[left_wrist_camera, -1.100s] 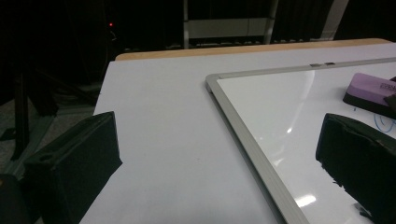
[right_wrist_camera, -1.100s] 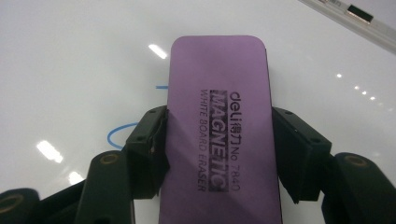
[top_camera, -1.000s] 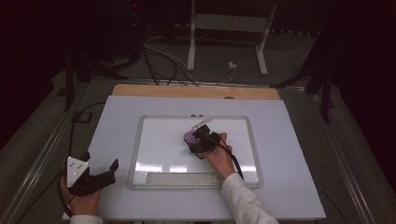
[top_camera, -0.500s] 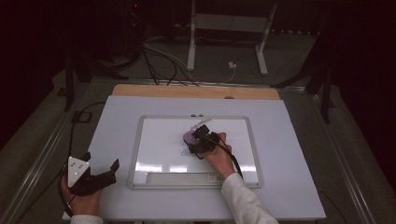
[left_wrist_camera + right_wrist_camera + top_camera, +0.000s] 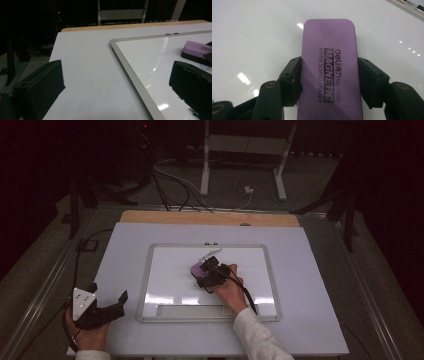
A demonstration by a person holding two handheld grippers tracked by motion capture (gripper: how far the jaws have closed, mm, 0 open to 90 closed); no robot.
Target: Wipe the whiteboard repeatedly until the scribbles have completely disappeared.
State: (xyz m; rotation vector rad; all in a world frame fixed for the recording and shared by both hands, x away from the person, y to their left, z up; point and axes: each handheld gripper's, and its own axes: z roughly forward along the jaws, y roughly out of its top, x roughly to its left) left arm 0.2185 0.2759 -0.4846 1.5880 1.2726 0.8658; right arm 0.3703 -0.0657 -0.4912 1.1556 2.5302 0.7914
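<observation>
1. Whiteboard eraser [image 5: 198,268], purple, sits flat on the whiteboard [image 5: 165,270] near its middle, much where it was a second ago; any shift since then is too slight to call
2. Right gripper [image 5: 207,272] pinches the eraser across its width, a black jaw pressed to each long side, as the right gripper view shows; its printed top reads "deli", "MAGNETIC" and "WHITE BOARD ERASER"
3. Left gripper [image 5: 112,307] rests at the near left part of the table [image 5: 310,270], off the board, in the same spot as before; its jaws stand spread with nothing between them
4. From the left gripper view the eraser [image 5: 196,50] is partly cut off by the frame edge and by the jaw in front of it
5. A faint blue mark [image 5: 205,66] shows on the board beside that jaw; what it is I cannot tell
6. A small whitish thing [image 5: 209,254] lies beyond the eraser, too small to make out
</observation>
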